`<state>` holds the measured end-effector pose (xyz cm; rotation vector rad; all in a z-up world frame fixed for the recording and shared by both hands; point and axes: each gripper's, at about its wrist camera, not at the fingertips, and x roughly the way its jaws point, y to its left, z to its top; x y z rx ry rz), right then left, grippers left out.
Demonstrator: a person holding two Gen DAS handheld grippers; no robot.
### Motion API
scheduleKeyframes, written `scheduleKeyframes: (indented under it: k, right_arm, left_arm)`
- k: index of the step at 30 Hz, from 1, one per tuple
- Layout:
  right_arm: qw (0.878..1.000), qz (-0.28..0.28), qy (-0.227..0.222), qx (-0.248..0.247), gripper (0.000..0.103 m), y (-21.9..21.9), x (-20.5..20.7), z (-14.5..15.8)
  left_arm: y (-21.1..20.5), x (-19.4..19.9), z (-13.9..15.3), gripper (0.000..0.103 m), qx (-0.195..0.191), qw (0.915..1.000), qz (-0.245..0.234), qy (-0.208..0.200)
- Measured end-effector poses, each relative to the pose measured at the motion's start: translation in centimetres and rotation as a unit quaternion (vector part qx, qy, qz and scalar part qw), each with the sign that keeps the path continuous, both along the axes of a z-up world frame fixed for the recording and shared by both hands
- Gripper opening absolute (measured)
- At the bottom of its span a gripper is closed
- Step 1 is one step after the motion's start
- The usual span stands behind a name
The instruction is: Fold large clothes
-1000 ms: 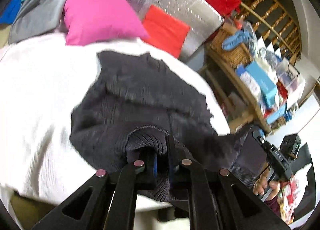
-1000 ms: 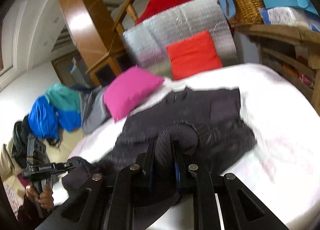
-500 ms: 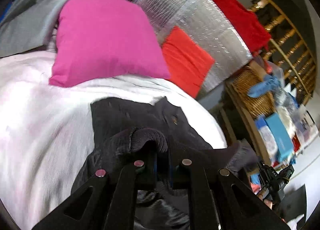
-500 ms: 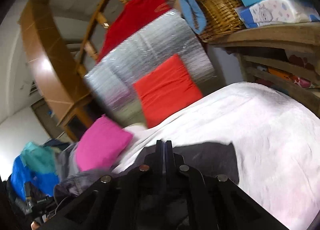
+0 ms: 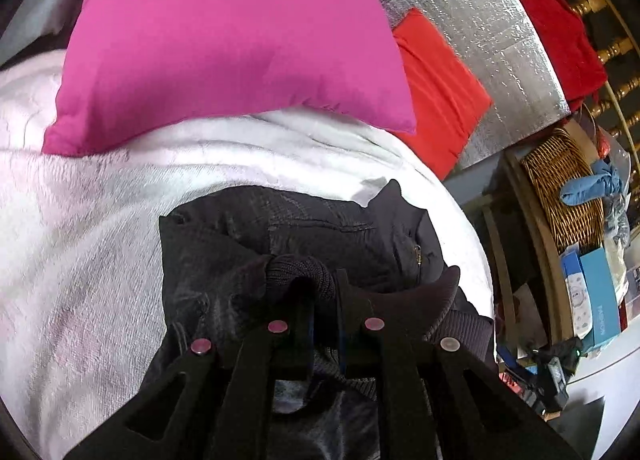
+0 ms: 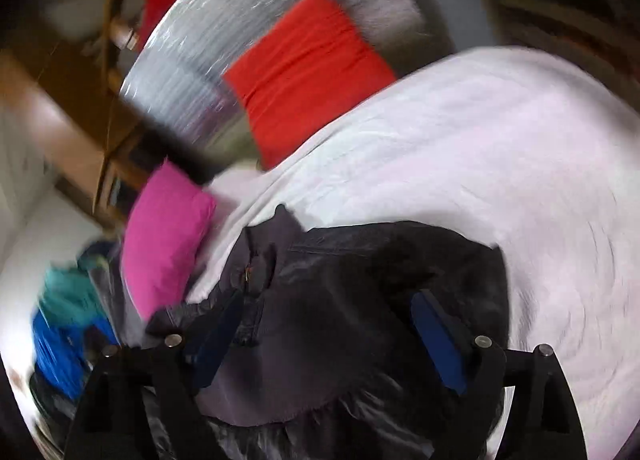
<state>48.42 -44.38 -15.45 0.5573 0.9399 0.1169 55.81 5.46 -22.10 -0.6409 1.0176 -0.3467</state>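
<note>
My left gripper (image 5: 322, 292) tilts downward, jaws pinched on the dark jacket's ribbed hem (image 5: 300, 270); my right gripper (image 6: 324, 320) has just spread its jaws, gripping nothing.

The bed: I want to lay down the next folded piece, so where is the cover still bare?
The white cover is bare to the right of the dark jacket in the right wrist view, out toward the bed's edge. A narrower strip lies between the jacket and the pink pillow. It is crowded at the head, with the pink pillow and red pillow.
</note>
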Motion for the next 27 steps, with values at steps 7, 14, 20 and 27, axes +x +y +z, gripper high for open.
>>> scheduleKeyframes:
  k: [7, 14, 20, 27]
  right_arm:
    - [0.972, 0.067, 0.070, -0.213, 0.010, 4.8, 0.7, -1.5]
    - [0.967, -0.065, -0.070, -0.238, 0.009, 1.8, -1.5, 5.3]
    - [0.964, -0.128, -0.042, -0.228, 0.009, 0.1, 2.6, 0.3]
    - [0.978, -0.159, 0.035, -0.133, 0.020, -3.1, 5.3, -4.8]
  left_arm:
    - [0.4, -0.2, 1.0, 0.009, -0.003, 1.0000, 0.000, -0.003]
    - [0.2, 0.7, 4.8, 0.010, -0.003, 0.9981, -0.002, -0.061]
    - [-1.2, 4.0, 1.2, 0.013, 0.012, 0.9980, 0.019, -0.059]
    - [-1.2, 6.4, -3.2, 0.013, 0.005, 0.9994, 0.028, -0.020]
